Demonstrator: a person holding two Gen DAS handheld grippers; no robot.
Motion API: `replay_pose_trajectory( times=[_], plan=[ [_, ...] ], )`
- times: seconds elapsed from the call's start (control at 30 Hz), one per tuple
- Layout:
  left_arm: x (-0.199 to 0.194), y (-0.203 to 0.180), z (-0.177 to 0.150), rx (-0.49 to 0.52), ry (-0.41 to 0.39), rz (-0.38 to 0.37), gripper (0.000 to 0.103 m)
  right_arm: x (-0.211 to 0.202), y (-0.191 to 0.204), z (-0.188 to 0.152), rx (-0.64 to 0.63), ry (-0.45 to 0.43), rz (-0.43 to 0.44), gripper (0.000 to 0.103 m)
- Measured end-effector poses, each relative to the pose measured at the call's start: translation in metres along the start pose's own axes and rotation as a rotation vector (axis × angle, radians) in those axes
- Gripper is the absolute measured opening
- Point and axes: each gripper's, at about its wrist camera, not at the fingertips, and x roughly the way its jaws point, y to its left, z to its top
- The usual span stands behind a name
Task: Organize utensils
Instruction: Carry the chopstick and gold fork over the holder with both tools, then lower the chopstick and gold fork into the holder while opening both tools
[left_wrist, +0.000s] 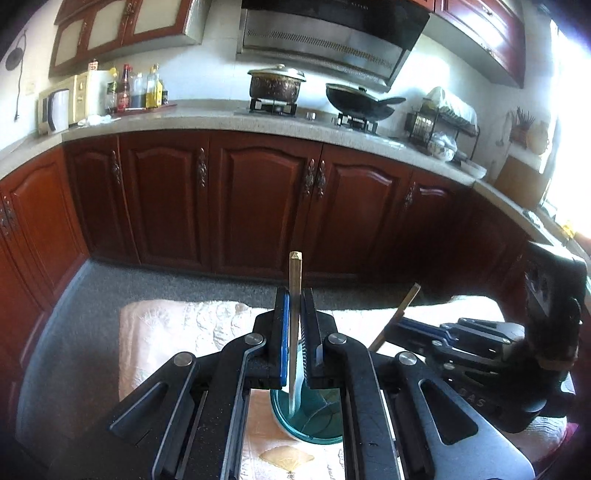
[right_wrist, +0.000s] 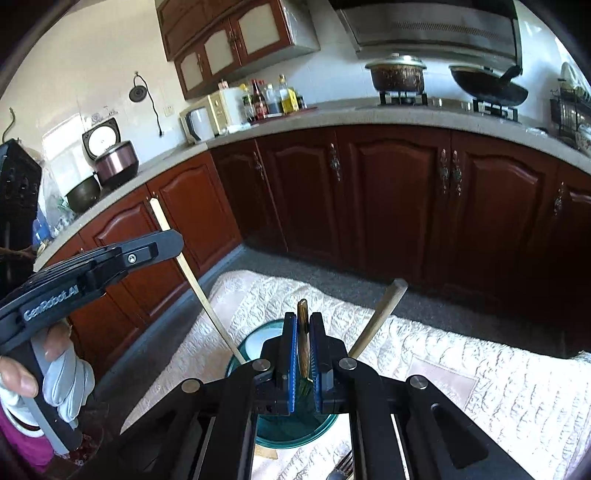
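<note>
My left gripper (left_wrist: 294, 314) is shut on a pale wooden chopstick (left_wrist: 295, 280), held upright with its lower end inside a teal cup (left_wrist: 314, 424) on the quilted cloth. My right gripper (right_wrist: 303, 328) is shut on a dark brown wooden-handled utensil (right_wrist: 303, 332), directly above the same teal cup (right_wrist: 295, 432). In the right wrist view the left gripper (right_wrist: 162, 245) holds the chopstick (right_wrist: 192, 280) slanting down into the cup. Another wooden handle (right_wrist: 380, 314) leans out of the cup to the right. The right gripper (left_wrist: 410, 325) shows at the right in the left wrist view.
A cream quilted cloth (right_wrist: 461, 354) covers the work surface. A metal fork (right_wrist: 341, 469) lies on it near the cup. Beyond the grey floor stand red-brown cabinets (left_wrist: 258, 199) under a counter with a pot (left_wrist: 275, 85), a wok (left_wrist: 362, 101) and bottles (left_wrist: 136, 90).
</note>
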Motion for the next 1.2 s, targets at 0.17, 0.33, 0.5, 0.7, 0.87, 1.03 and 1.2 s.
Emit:
replay_pose_trajectory(
  times=[0.17,0.33,0.5,0.7,0.87,1.03,1.2],
  plan=[
    [0.013,-0.002,-0.008,-0.007,0.034,-0.005,0.004,0.025,-0.007,-0.008,0.014,0.057,0.009,0.006],
    [0.023,-0.001,-0.016,-0.015,0.062,-0.002,0.004,0.043,-0.009,-0.017,0.019,0.094,0.019,0.006],
    [0.03,-0.002,-0.022,-0.014,0.083,0.008,0.004,0.06,-0.01,-0.02,0.023,0.124,0.021,0.006],
    [0.037,-0.001,-0.028,-0.02,0.093,0.013,0.004,0.077,-0.013,-0.022,0.031,0.151,0.016,0.006],
    [0.04,0.002,-0.028,-0.025,0.095,0.024,0.004,0.086,-0.017,-0.028,0.06,0.16,0.026,0.006],
    [0.042,0.002,-0.029,-0.026,0.104,0.028,0.004,0.085,-0.015,-0.031,0.048,0.158,0.019,0.006],
    [0.043,0.003,-0.031,-0.037,0.111,0.032,0.005,0.078,-0.013,-0.032,0.054,0.147,0.023,0.007]
  ],
)
